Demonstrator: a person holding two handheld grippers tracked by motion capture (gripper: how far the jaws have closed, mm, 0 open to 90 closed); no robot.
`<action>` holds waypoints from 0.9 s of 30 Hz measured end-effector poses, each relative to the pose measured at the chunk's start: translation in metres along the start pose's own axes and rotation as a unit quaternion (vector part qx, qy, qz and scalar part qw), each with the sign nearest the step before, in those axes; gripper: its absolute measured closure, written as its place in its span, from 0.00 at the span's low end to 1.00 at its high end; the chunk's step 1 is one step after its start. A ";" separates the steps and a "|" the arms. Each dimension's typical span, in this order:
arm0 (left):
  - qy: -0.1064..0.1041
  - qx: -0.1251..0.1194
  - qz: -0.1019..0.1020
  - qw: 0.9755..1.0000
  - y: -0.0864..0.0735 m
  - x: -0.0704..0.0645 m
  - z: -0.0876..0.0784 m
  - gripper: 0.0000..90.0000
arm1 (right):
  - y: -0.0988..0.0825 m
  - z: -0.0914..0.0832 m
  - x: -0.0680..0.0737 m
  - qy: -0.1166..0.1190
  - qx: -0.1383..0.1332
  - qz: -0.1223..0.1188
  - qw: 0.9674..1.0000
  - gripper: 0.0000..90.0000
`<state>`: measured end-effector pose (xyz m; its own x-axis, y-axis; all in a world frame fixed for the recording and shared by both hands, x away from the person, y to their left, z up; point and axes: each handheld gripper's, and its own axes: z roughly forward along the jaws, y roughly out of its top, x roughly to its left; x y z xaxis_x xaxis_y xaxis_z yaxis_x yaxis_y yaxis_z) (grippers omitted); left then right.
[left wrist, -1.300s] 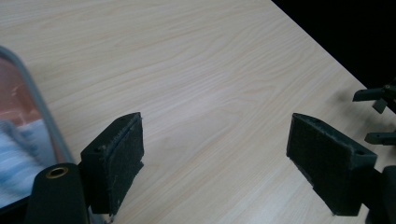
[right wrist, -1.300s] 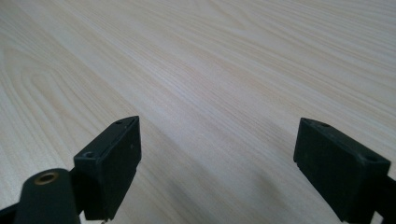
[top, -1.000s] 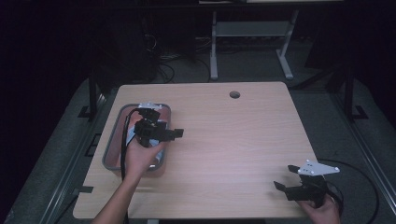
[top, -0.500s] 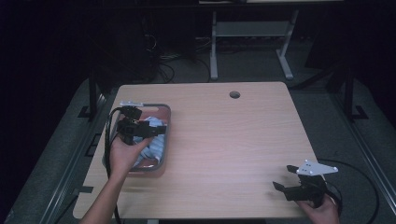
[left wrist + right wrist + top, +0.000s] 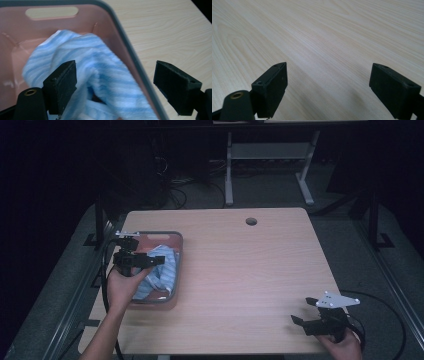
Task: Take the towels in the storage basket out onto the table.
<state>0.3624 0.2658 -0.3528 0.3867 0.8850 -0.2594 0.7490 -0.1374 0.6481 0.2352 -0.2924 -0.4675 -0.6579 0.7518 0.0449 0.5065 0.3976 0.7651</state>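
- Our left tool (image 5: 115,87) hangs over the pink basket (image 5: 62,12), jaws spread wide and gripping nothing; in the left gripper view one jaw sits above the blue-and-white striped cloth (image 5: 100,75), the other out past the basket's grey rim, over bare wood.
- From the high view, we see the left tool (image 5: 150,260) held in a hand (image 5: 122,287) above the basket's left half, its cable trailing down off the table edge.
- The striped cloth (image 5: 159,272) lies bunched inside the basket (image 5: 172,237), heaped toward the right wall and rising close to the rim.
- The basket rests on the left part of the tabletop (image 5: 250,270), near its left edge, a slot handle cut in its far wall.
- Our right tool (image 5: 328,92) is likewise wide open and empty, jaws hovering low over plain wood grain.
- In the high view the right tool (image 5: 302,312) sits at the near right corner of the tabletop, well apart from the basket, a grey three-cornered plate on top and a hand (image 5: 340,347) behind it.
- A round cable hole (image 5: 251,221) marks the far side of the tabletop.
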 end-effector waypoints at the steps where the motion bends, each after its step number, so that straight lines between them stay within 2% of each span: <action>1: 0.001 0.000 -0.003 1.000 -0.001 0.003 0.000 0.20 | 0.000 0.000 0.000 0.001 0.001 -0.001 1.000 0.16; 3: 0.006 0.001 -0.010 1.000 -0.001 0.005 0.001 0.20 | 0.000 0.001 0.000 0.002 0.002 -0.002 1.000 0.16; 10: 0.018 0.017 -0.014 1.000 -0.001 0.009 0.008 0.20 | 0.000 0.001 0.000 0.005 0.005 -0.001 1.000 0.16; 16: 0.026 0.049 -0.021 0.998 -0.006 0.011 0.018 0.20 | 0.000 0.002 0.000 0.006 0.005 -0.003 1.000 0.16; 20: 0.022 0.064 -0.028 0.997 -0.009 0.011 0.025 0.20 | 0.000 0.002 0.001 0.008 0.006 -0.002 1.000 0.16; 27: 0.031 0.088 -0.021 0.995 -0.010 0.008 0.036 0.20 | 0.001 0.002 0.001 0.008 0.006 -0.003 1.000 0.16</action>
<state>0.3772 0.2581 -0.3865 0.3220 0.9171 -0.2351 0.8486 -0.1695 0.5011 0.2361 -0.2902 -0.4685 -0.6694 0.7412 0.0511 0.5096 0.4081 0.7575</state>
